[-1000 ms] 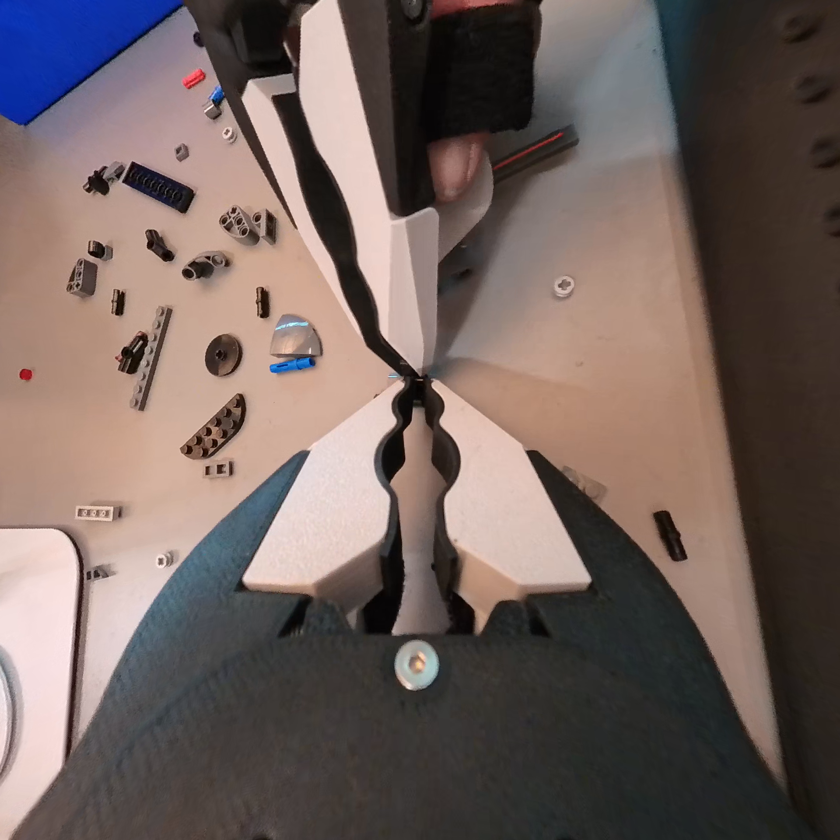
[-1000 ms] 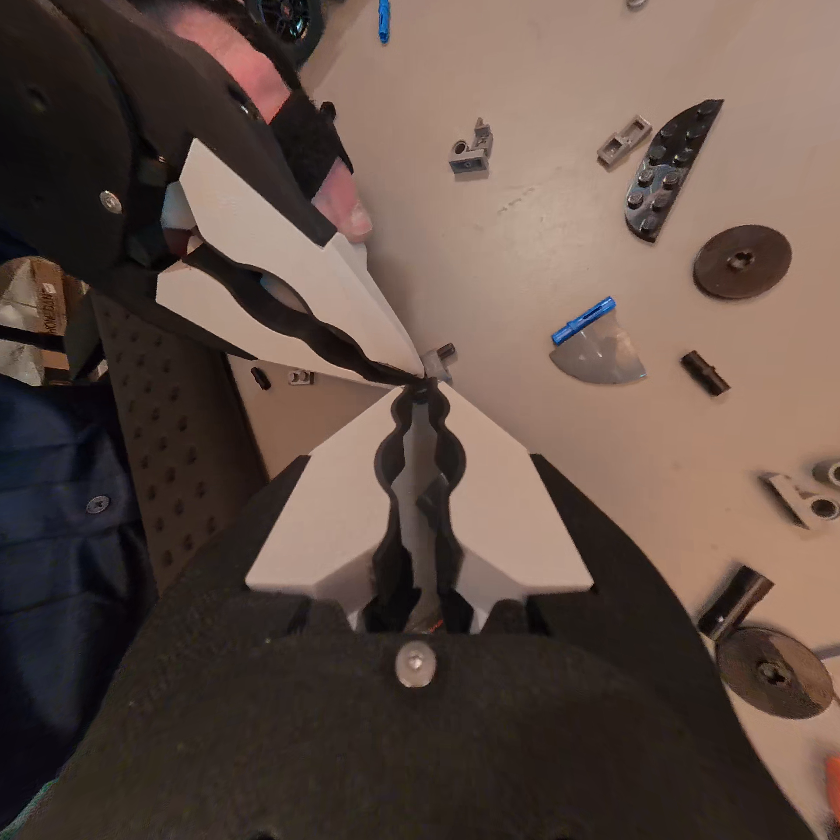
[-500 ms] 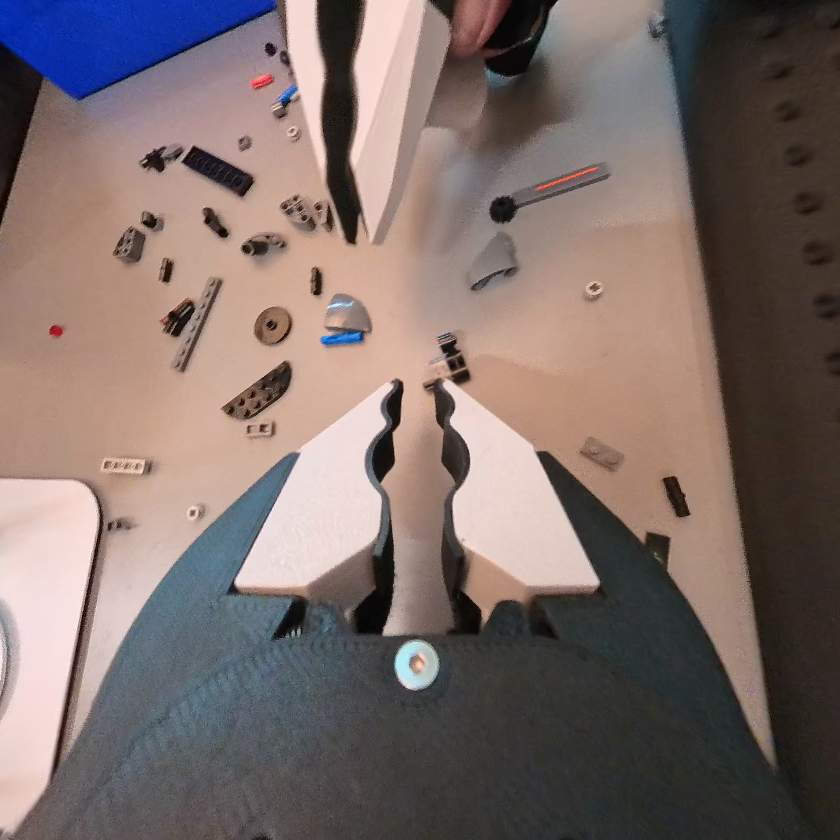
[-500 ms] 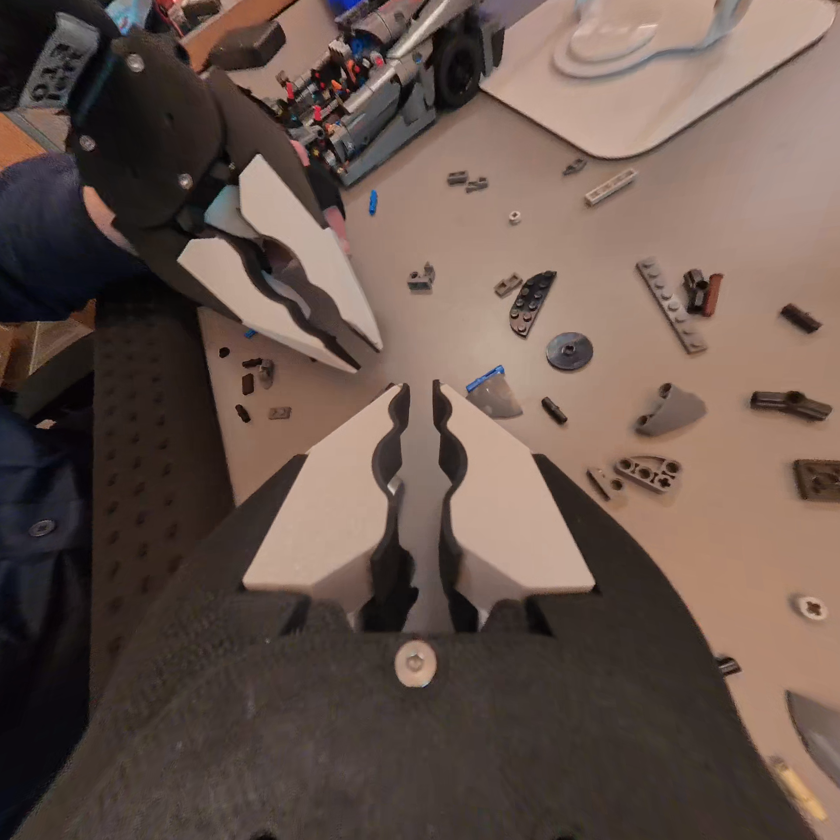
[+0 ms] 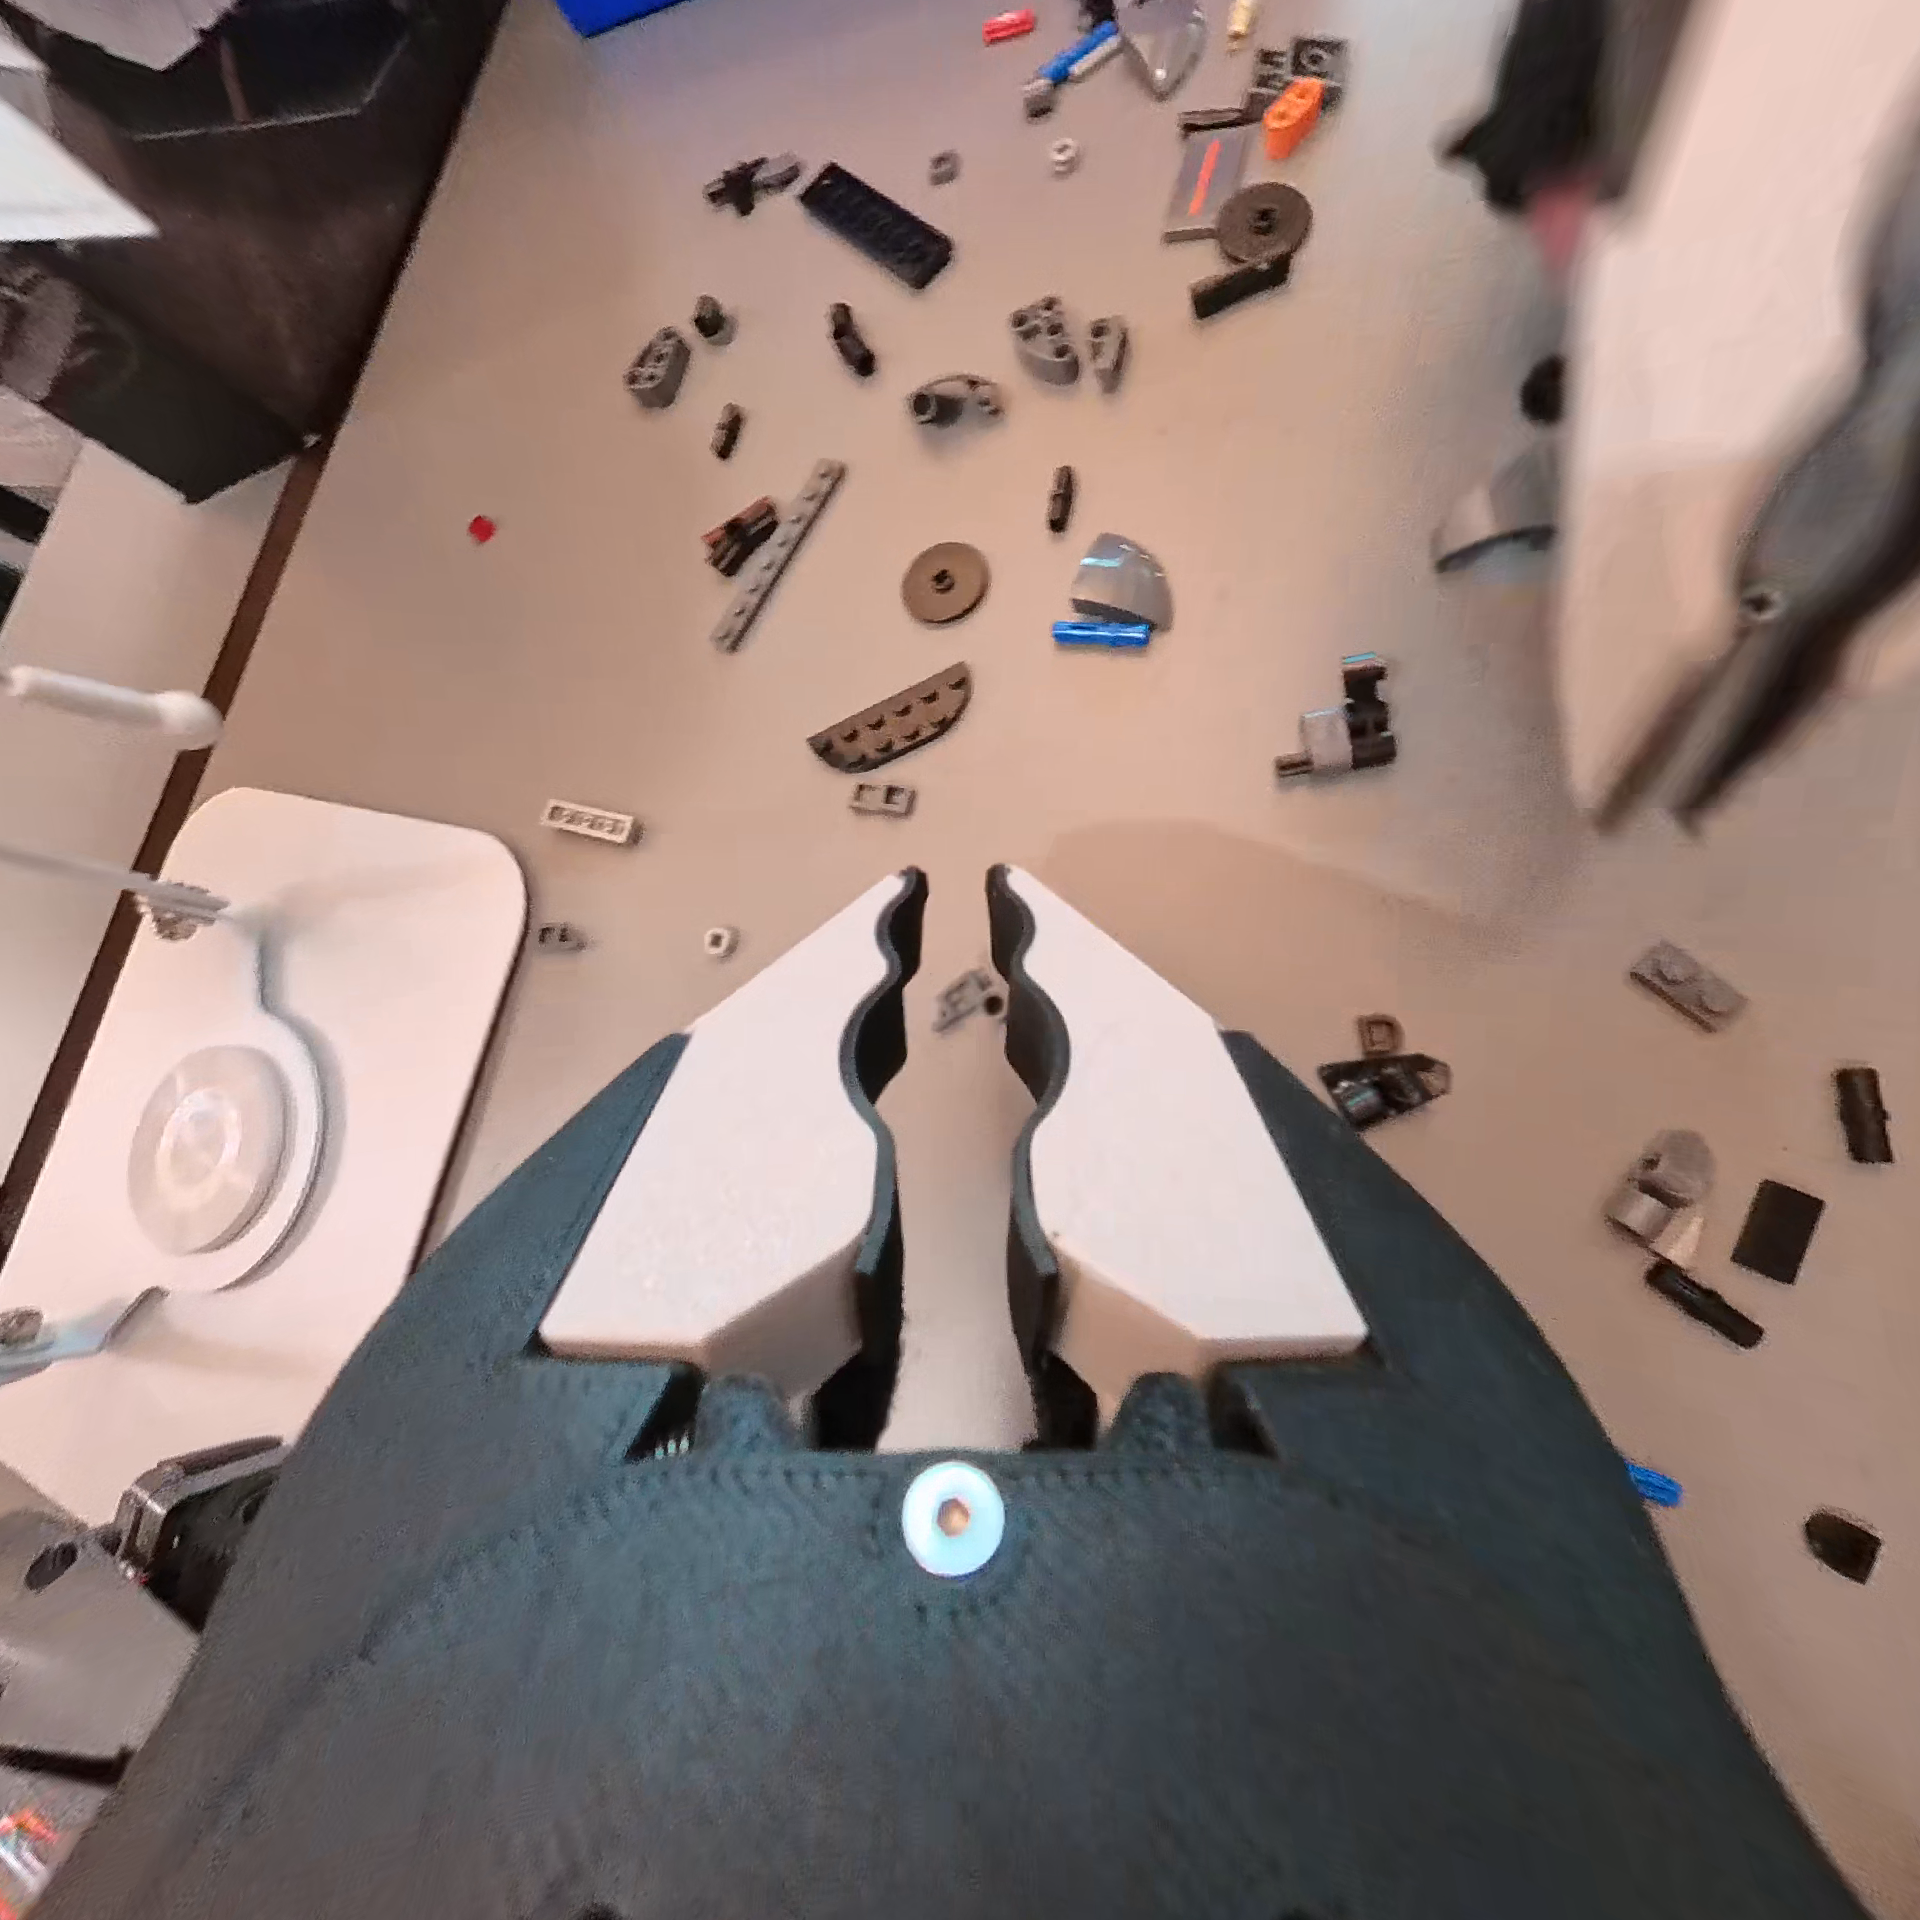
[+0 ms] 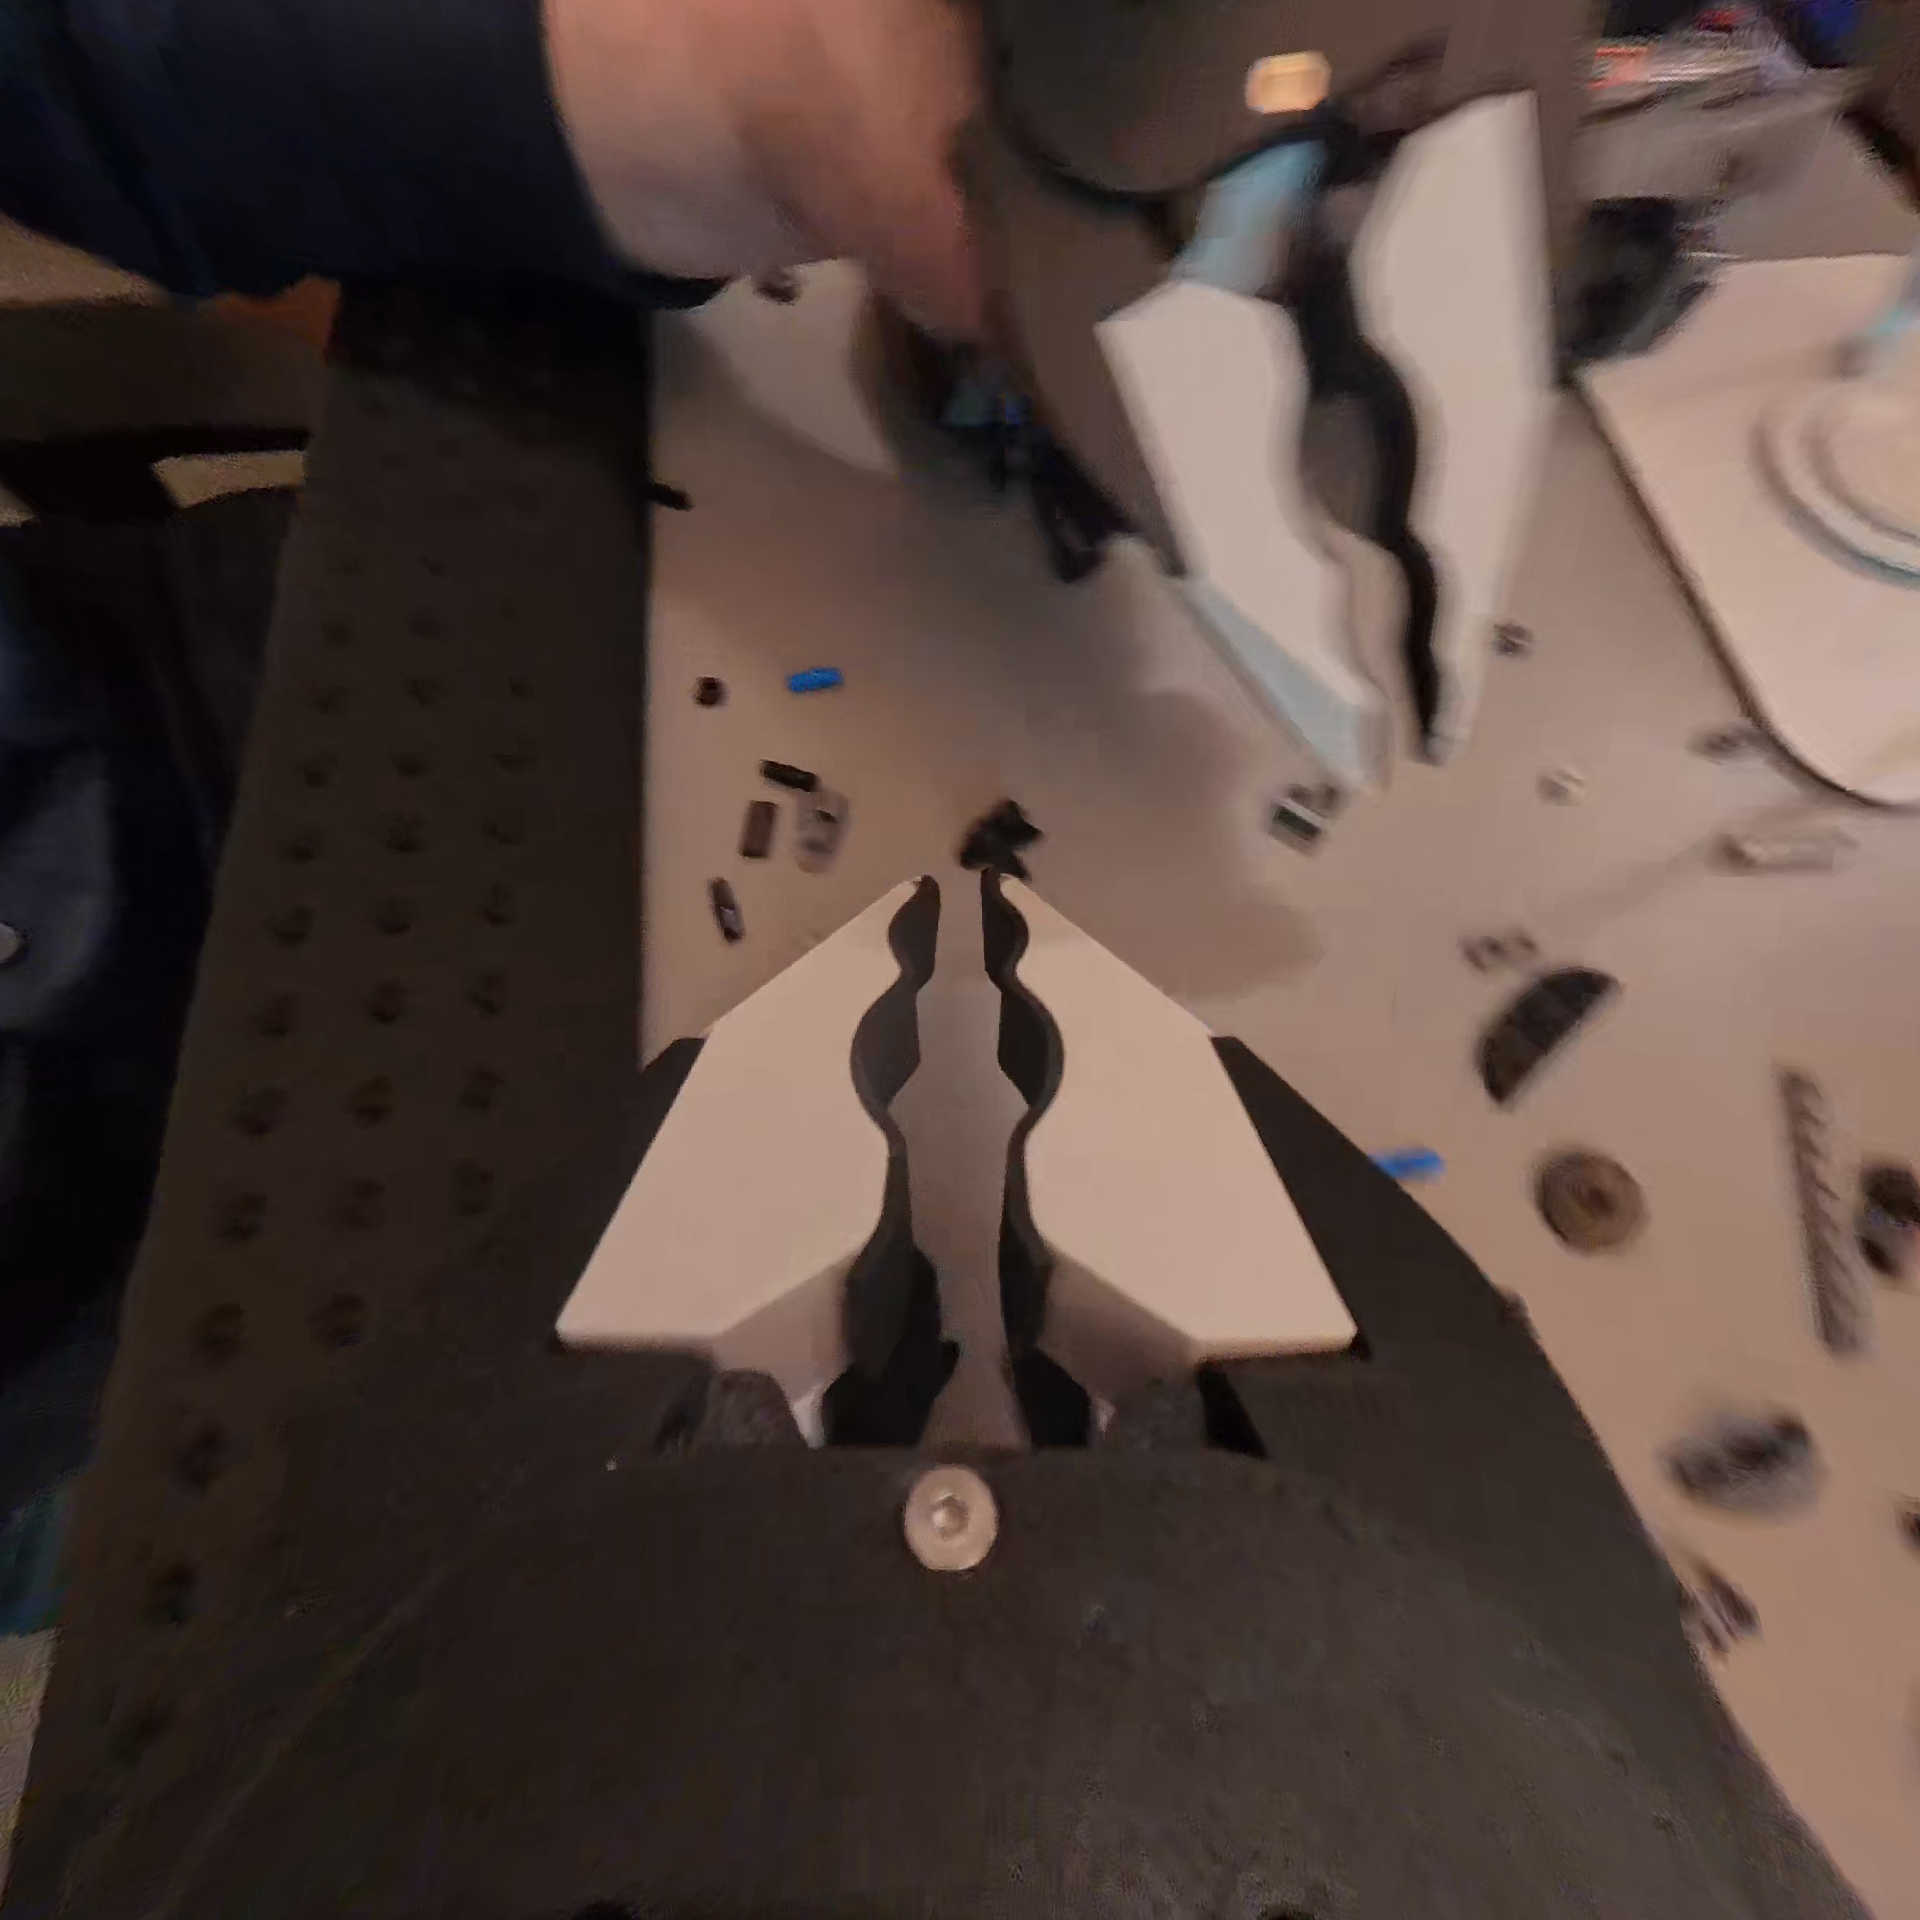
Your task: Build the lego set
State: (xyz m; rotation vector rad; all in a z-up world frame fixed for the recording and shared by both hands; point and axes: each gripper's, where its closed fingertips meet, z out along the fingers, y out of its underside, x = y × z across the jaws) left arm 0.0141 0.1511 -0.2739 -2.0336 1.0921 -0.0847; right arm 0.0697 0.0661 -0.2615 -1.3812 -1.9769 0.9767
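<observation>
In the left wrist view, at the far left, a white rounded plastic stand [image 5: 343, 966] lies on the tan table [image 5: 1195, 894]. In the middle, the left gripper [image 5: 954, 883] hangs above the table with its two white fingers a little apart, and it holds nothing. Loose lego pieces are spread over the upper middle: a long grey strip with studs [image 5: 779, 556], a round black disc [image 5: 945, 582], a black half-round plate with studs [image 5: 894, 719], a short blue pin [image 5: 1099, 633] just beside a shiny grey curved piece [image 5: 1124, 592]. To the right of these sits a small black and grey joined piece [image 5: 1342, 722]. At the far right, the right gripper [image 5: 1652, 805] is in the air, very blurry. In the right wrist view its fingers are a little apart too, with nothing between them, and a small black piece [image 6: 997, 831] lies on the table just past the tips. The next step looks like picking a piece. To do it well, go slow, line both tips up on either side of one piece, and come straight down so nearby bits are not knocked. The right wrist view is smeared, so the small pieces there are hard to tell apart. I cannot see a built model in either view.
</observation>
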